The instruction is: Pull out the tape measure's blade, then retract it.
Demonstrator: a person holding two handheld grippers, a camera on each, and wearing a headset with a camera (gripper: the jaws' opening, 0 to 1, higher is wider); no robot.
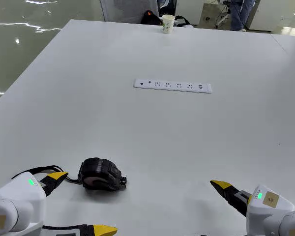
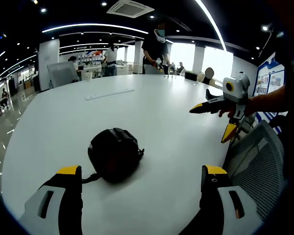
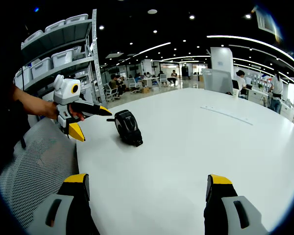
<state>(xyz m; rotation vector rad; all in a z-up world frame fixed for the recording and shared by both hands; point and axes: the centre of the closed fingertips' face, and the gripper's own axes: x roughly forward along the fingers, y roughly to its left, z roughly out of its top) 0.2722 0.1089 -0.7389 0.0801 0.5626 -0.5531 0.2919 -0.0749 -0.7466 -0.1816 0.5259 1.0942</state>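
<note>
1. Lying on the wide white surface, the black rounded tape measure has a thin black wrist strap looping out from its left end.
2. The left gripper, white with yellow-tipped black jaws, sits just left of the tape measure with its jaws spread wide. The case lies just ahead of the tips and clear of both.
3. One left jaw tip lies right beside the strap; I cannot tell whether they touch.
4. The right gripper, of the same make, hovers well apart to the right of the tape measure, jaws spread and pinching nothing.
5. Beyond the tape measure lies a long white power strip.
6. Farther beyond the tape measure, at the far edge, stands a white paper cup.
</note>
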